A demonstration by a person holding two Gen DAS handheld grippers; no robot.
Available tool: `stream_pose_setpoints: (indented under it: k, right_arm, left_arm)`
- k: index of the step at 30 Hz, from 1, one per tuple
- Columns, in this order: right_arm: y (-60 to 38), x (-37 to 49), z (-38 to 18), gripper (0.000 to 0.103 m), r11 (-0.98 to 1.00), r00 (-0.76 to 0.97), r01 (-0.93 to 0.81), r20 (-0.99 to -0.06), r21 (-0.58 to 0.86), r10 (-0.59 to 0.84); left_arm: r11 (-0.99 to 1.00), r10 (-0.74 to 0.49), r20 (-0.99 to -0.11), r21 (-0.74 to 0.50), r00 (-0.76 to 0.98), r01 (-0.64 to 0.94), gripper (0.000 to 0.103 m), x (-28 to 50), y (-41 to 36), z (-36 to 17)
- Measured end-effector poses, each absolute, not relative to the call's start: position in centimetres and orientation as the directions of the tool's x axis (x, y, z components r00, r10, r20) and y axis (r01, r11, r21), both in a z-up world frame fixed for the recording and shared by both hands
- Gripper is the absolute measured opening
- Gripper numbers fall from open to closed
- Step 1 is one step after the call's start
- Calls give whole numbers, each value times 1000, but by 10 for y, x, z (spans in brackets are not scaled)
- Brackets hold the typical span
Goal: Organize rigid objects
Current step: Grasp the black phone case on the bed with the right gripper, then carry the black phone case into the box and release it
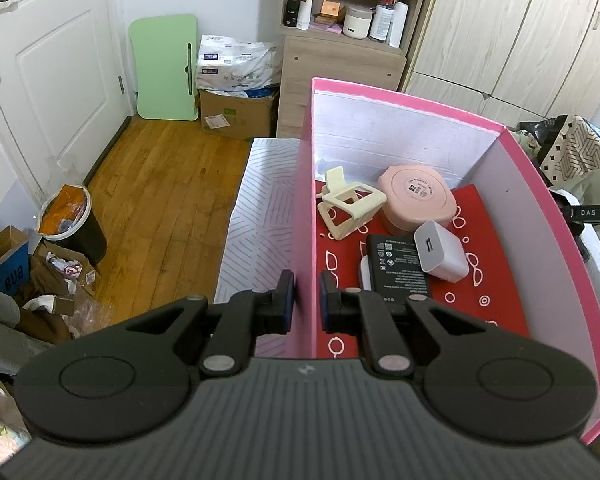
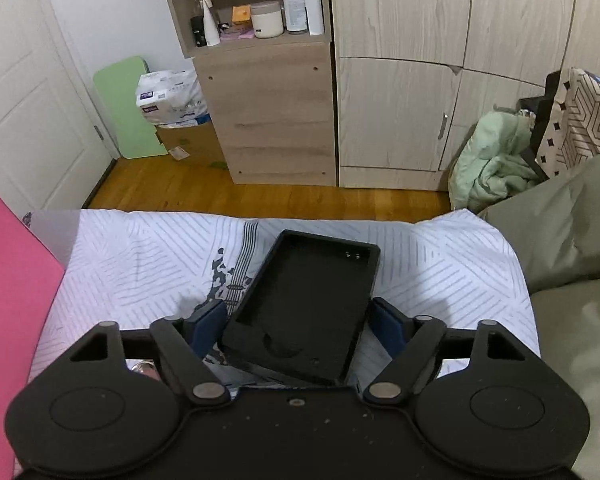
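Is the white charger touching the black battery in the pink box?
Touching. The left wrist view shows the white charger lying partly on top of the black battery, its edge overlapping the battery's corner with no gap, inside the pink box.

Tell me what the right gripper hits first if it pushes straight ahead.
The black tray. It lies on the bedsheet between the open fingers of the right gripper, so going on would probably meet it first; how far off it is remains unclear.
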State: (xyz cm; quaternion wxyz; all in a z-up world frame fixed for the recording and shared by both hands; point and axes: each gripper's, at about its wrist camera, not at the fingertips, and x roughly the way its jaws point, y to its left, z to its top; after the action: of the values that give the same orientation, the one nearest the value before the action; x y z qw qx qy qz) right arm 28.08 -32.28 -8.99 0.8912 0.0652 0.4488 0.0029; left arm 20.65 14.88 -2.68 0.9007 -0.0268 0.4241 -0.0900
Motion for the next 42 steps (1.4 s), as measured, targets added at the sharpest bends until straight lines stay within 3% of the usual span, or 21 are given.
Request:
stream_pose_setpoints:
  k: [12,19,24,26,34,42]
  right_arm:
    - [-335,270,-91,75,988,645,32,-758,151,95]
    - [-321,274,-91,76,999,620,-38,-783,27,45]
    - [-322,284,-89,79,999,601,-9,-799,43,40]
    - [-322,285,-89,74,999,605,-20,-795,37,42]
    - [-330,264,-84,70,992,646,5,-758,124,92]
    - [-329,241,-70,70,958,651,-32,-721,286,237]
  left_arm:
    - [981,-194,-757,-147,623,127,11,209,153,-28]
    - [982,-190,-758,-140,624,129,11,209,156,-29]
    - [981,-192,-758,-145,624,126,11,208,156,-29]
    - [981,-194,-757,-148,623,126,11,208,155,-29]
    - [980,-198,-758,-157,622,122,11,206,158,-30]
    - [980,-200,-757,-161,622,119,11,207,158,-31]
